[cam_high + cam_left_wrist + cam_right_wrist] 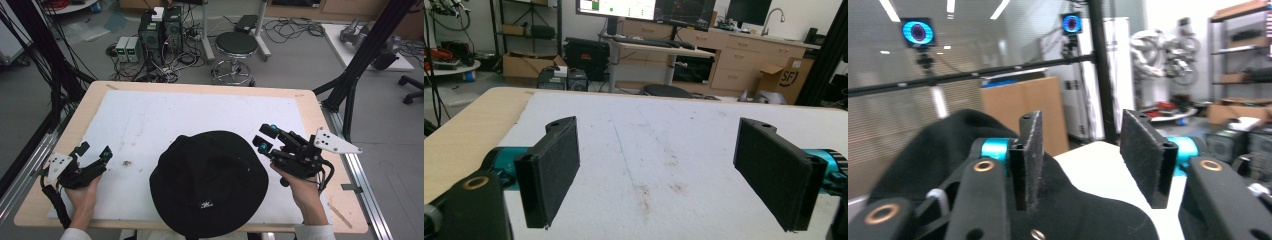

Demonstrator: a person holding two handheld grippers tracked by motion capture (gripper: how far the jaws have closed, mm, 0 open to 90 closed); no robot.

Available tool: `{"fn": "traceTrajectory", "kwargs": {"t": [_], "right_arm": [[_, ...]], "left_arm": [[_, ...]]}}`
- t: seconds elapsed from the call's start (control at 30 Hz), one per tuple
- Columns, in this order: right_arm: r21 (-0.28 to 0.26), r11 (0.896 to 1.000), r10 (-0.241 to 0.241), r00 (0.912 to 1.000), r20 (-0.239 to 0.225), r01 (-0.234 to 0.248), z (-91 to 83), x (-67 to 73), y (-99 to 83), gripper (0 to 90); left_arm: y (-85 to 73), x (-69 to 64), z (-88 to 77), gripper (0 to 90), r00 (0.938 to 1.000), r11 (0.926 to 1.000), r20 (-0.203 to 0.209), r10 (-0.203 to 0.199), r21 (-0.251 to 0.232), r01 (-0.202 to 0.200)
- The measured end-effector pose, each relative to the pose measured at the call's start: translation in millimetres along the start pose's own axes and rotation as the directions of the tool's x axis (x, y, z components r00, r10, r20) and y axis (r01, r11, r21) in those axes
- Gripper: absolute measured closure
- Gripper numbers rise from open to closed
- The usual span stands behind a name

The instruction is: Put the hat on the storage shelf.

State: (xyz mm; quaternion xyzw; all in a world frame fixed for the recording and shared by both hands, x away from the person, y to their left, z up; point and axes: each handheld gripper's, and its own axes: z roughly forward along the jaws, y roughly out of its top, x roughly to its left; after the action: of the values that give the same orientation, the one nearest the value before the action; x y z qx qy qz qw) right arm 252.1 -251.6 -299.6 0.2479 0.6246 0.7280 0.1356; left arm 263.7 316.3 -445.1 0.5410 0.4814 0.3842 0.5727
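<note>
White-covered table (150, 115) with black hat (208, 182) flat at its near edge, crown up; right tongs (266, 138) parted beside the brim, seemingly clear of it, probably for a fresh hold; left tongs (95, 151) wide apart, idle.

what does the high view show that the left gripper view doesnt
High view alone: the black hat lying brim down on the white mat, the right gripper beside its brim with jaws apart on nothing, and both hands. Left gripper view alone: a desk with monitors and a cardboard box. Both: the left gripper, jaws wide open, the stained white mat and the round stool.
</note>
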Motion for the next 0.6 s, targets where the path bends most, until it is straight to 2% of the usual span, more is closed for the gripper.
{"fn": "traceTrajectory", "kwargs": {"t": [0.1,0.2,0.23,0.3,0.33,0.53,0.6], "right_arm": [[-0.006,1.000,-0.005,0.9975,0.070,0.005,-4.2,-3.0,-3.8,45.1],[-0.004,1.000,-0.019,0.9849,0.172,0.020,-9.0,-6.1,-8.7,38.6],[0.000,1.000,-0.019,0.9764,0.215,0.019,-11.1,-7.9,-10.8,35.6],[-0.003,1.000,-0.015,0.9663,0.257,0.016,-13.8,-11.1,-14.0,29.3],[-0.004,1.000,-0.012,0.9572,0.289,0.013,-16.2,-13.1,-16.3,26.7],[0.016,1.000,-0.030,0.9158,0.401,0.025,-26.3,-22.9,-28.2,16.9],[0.026,0.999,-0.049,0.8984,0.436,0.042,-30.2,-26.4,-34.7,15.8]], "left_arm": [[0.1,0.0,-0.1,18.9,1.0000,1.0000,0.000,-0.001,-0.002,0.001],[0.0,0.1,0.0,18.9,1.0000,1.0000,0.001,-0.002,-0.001,0.002],[0.0,0.1,0.0,18.9,1.0000,1.0000,0.001,-0.002,-0.001,0.002],[-0.1,-0.1,0.1,18.9,1.0000,1.0000,0.002,-0.003,0.000,0.003],[-0.1,-0.1,0.1,18.9,1.0000,1.0000,0.002,-0.003,0.000,0.003],[-0.1,-0.1,0.1,18.9,1.0000,1.0000,0.002,-0.004,-0.001,0.004],[-0.2,-0.2,0.1,18.9,1.0000,1.0000,0.002,-0.004,-0.001,0.004]]}}
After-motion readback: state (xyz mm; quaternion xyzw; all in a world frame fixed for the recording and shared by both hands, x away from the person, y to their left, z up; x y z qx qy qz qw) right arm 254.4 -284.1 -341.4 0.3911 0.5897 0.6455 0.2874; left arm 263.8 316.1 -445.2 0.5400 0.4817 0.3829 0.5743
